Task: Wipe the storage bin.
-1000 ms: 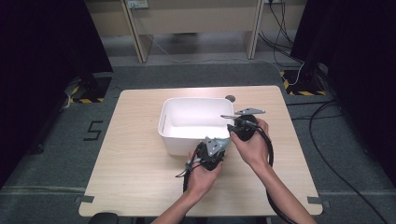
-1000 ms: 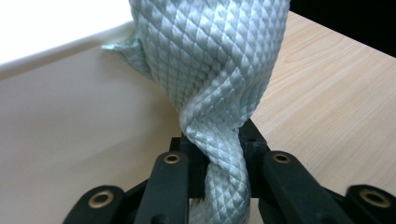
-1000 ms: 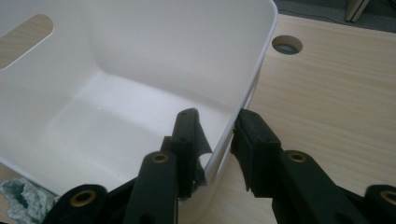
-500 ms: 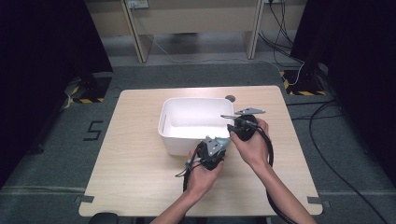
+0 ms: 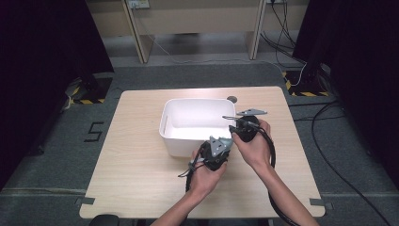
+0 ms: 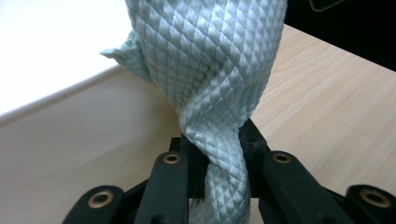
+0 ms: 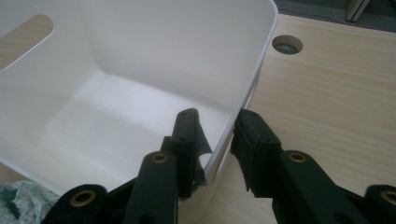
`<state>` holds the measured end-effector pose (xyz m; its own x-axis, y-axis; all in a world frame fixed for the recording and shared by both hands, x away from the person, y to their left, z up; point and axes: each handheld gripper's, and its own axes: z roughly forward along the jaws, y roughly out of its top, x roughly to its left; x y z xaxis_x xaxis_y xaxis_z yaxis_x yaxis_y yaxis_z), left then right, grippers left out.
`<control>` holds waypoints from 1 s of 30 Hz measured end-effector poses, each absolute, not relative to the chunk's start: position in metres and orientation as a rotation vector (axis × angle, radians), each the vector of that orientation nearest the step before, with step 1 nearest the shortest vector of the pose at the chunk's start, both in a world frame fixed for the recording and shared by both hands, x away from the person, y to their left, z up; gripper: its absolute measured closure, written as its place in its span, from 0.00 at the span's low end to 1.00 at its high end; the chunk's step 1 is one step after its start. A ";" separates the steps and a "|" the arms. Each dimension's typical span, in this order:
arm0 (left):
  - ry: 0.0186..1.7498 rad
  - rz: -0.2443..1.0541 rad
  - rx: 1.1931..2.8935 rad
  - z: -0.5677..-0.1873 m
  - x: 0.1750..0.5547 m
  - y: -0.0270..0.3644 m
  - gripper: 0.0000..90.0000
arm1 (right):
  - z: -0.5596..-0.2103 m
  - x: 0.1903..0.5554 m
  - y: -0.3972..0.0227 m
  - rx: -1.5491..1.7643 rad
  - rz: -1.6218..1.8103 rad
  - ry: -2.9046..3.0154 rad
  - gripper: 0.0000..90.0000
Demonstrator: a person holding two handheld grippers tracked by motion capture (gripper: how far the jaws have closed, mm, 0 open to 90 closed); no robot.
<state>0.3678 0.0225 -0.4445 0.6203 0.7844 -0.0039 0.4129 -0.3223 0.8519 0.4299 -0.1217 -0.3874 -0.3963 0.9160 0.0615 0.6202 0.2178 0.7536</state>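
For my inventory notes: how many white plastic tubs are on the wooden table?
1: the white plastic tub stands mid-table; nothing suggests another, hidden one.

— Any writing readable around the table [image 5: 141, 141]?
— Just a black "5" [image 5: 93, 131], marked on the grey floor left of the table.
— On the white bin [image 5: 188, 120], or elsewhere?
— Blank; nothing else legible.
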 end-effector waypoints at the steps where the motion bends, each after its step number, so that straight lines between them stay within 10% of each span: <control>1: 0.944 0.522 1.954 -0.445 0.368 0.022 0.86 | -0.388 0.430 -0.122 1.423 1.011 2.100 0.77; 30: 0.881 0.552 2.020 -0.472 0.372 0.010 0.86 | -0.388 0.430 -0.122 1.421 1.012 2.100 0.77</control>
